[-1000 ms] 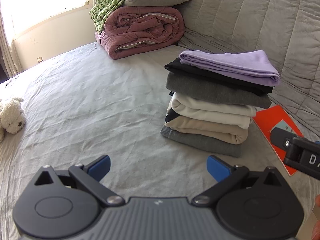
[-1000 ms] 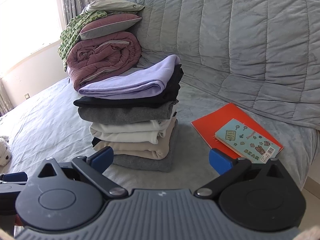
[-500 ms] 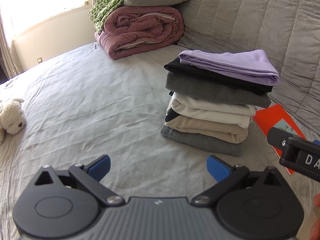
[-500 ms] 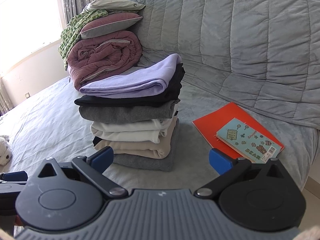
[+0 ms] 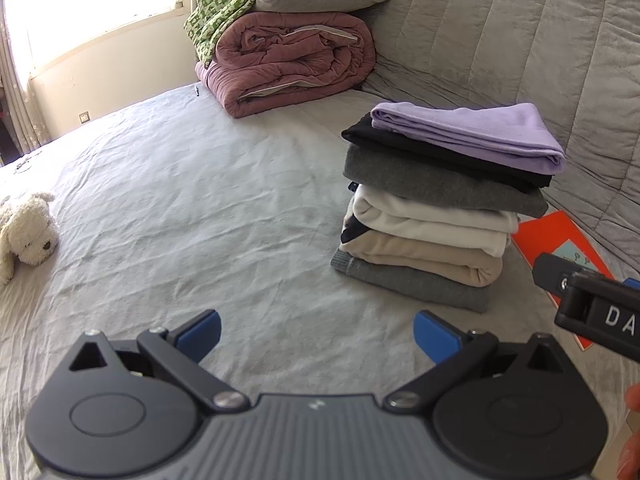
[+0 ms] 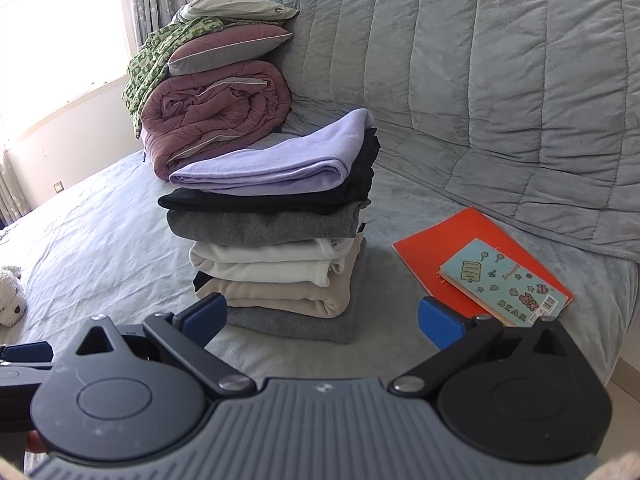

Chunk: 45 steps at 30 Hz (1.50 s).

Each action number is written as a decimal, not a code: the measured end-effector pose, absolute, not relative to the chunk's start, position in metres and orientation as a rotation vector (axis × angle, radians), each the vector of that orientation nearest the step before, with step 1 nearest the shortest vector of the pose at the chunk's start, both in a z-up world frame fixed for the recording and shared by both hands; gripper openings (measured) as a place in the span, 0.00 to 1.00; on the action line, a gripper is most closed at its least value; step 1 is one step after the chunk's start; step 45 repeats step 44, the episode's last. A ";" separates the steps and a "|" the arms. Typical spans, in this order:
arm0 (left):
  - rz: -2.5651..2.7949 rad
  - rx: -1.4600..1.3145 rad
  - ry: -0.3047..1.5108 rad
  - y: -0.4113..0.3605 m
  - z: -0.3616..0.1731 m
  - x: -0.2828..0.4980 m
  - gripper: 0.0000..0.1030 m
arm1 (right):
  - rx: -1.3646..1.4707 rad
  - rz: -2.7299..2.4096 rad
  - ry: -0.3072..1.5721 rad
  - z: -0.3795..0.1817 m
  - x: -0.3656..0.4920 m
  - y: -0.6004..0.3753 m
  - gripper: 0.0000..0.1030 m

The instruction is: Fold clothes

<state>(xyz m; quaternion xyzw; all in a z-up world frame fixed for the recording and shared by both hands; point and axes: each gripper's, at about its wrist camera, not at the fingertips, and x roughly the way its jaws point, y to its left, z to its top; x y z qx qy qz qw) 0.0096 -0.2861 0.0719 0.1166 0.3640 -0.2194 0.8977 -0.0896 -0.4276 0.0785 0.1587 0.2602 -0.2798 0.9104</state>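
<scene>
While hovering over the bed [image 5: 200, 200], left gripper [image 5: 316, 334] spread wide, right gripper [image 6: 322, 318] spread too, both holding nothing, facing the stack [image 6: 276, 220].

The small light-blue cartoon-printed notebook [image 6: 505, 283], lying on top of the flat orange folder [image 6: 460, 236], carries the word "BEAR" in dark letters near its lower edge, with a barcode beside it at the corner; a slanted word higher on that cover is too small to read. The black right gripper body [image 5: 600, 314], right of the folder, shows white letters "DA", cut off by the frame edge.
</scene>
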 end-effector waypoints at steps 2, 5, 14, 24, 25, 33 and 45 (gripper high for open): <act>-0.446 0.236 0.756 -0.280 0.074 0.007 1.00 | 0.316 -0.573 0.534 0.080 -0.089 -0.425 1.00; -0.433 0.227 0.758 -0.267 0.077 0.002 1.00 | 0.293 -0.562 0.530 0.084 -0.091 -0.419 1.00; -0.415 0.211 0.749 -0.217 0.094 -0.026 1.00 | 0.227 -0.542 0.527 0.097 -0.114 -0.382 1.00; -0.422 0.163 0.715 -0.165 0.119 -0.062 1.00 | 0.173 -0.518 0.471 0.129 -0.153 -0.327 1.00; -0.419 0.158 0.711 -0.160 0.121 -0.064 1.00 | 0.166 -0.513 0.465 0.132 -0.156 -0.321 1.00; -0.403 0.128 0.693 -0.131 0.131 -0.077 1.00 | 0.132 -0.482 0.439 0.145 -0.166 -0.293 1.00; -0.409 0.117 0.693 -0.121 0.126 -0.076 1.00 | 0.116 -0.470 0.449 0.141 -0.163 -0.281 1.00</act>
